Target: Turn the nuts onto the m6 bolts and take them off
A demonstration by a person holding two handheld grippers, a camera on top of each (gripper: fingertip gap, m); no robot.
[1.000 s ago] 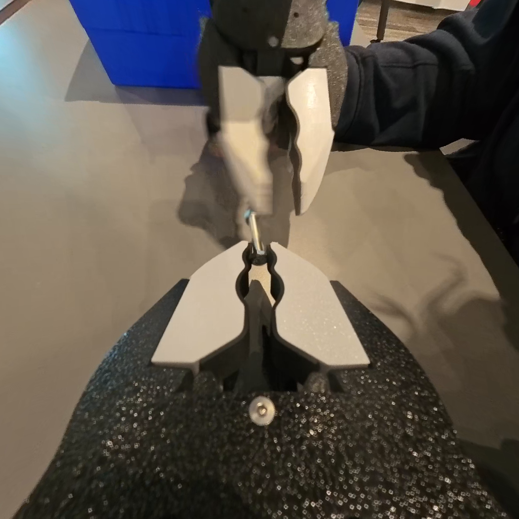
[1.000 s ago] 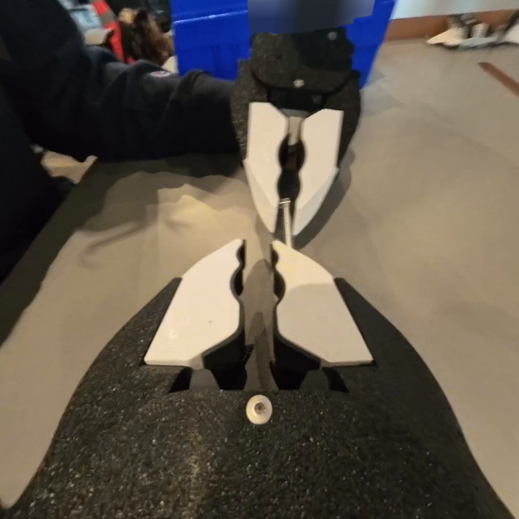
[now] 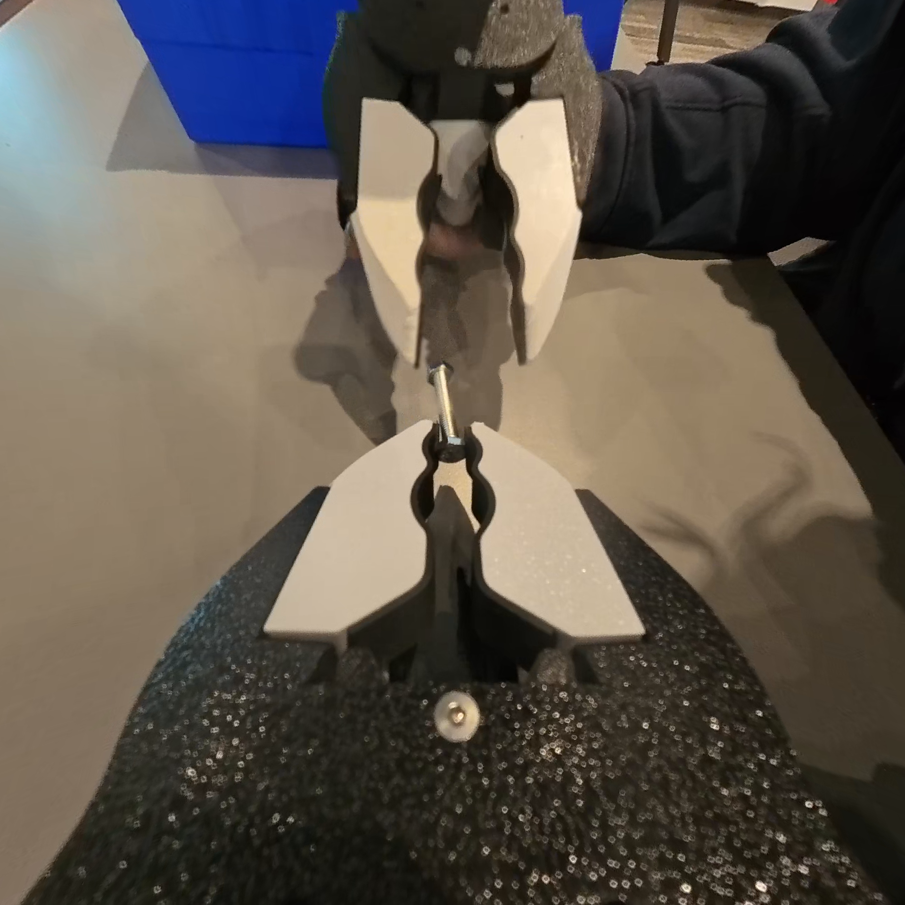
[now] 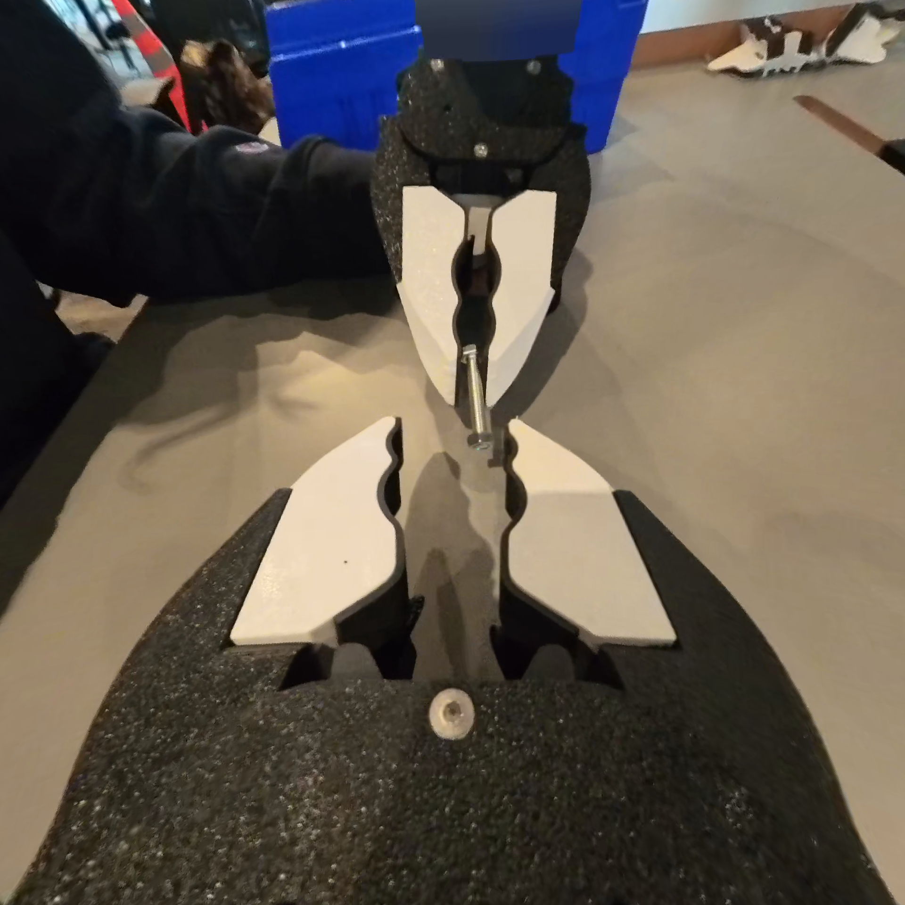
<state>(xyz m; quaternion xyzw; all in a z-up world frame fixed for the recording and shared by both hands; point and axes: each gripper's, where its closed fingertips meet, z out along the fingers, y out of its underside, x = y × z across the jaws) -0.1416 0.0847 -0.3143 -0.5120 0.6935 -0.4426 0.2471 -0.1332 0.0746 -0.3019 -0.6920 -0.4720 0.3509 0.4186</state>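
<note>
left gripper [image 3: 453,443] is clamped on the head end of a silver bolt [image 3: 446,402], pinching it in the front notch of its grey fingers [image 3: 372,548]. from there the shank slants up and away over the grey table [image 3: 147,343], and a nut [image 3: 437,373] sits at its far end. right gripper [image 4: 453,431] faces it with its jaws spread wide — that nut [image 4: 479,441] hangs in the gap near the right finger [image 4: 563,538], and whether it touches is hard to tell. a dark sleeve [image 3: 734,161] reaches in behind the right gripper; a blue bin [image 3: 235,68] stands at the table's far side.
</note>
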